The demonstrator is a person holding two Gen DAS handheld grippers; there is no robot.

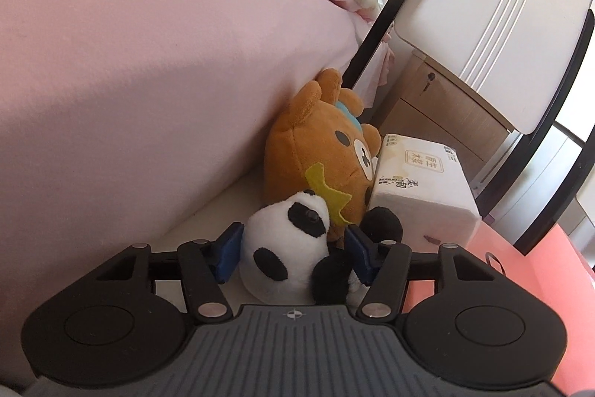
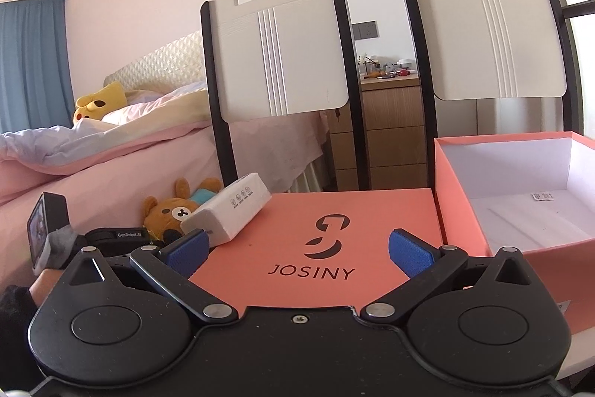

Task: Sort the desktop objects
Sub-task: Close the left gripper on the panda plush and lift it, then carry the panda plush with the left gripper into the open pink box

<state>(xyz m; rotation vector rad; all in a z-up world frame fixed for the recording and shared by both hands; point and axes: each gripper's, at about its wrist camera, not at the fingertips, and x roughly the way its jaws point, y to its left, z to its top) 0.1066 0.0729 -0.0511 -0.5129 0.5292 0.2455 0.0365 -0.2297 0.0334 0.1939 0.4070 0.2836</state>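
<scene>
While the left gripper (image 1: 293, 255) has its blue pads pressed against both sides of a panda plush (image 1: 282, 248), that toy lies just before a brown bear plush (image 1: 316, 159) and a tissue pack (image 1: 420, 188) beside the pink bed (image 1: 130, 80). From the right wrist, the right gripper (image 2: 299, 250) hangs with fingers wide apart over the salmon box lid (image 2: 334, 211), the open salmon box (image 2: 465, 211) just to its right, empty-handed.

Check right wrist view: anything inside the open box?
No, the open box shows only its bare white lining and a small sticker on the floor.
</scene>
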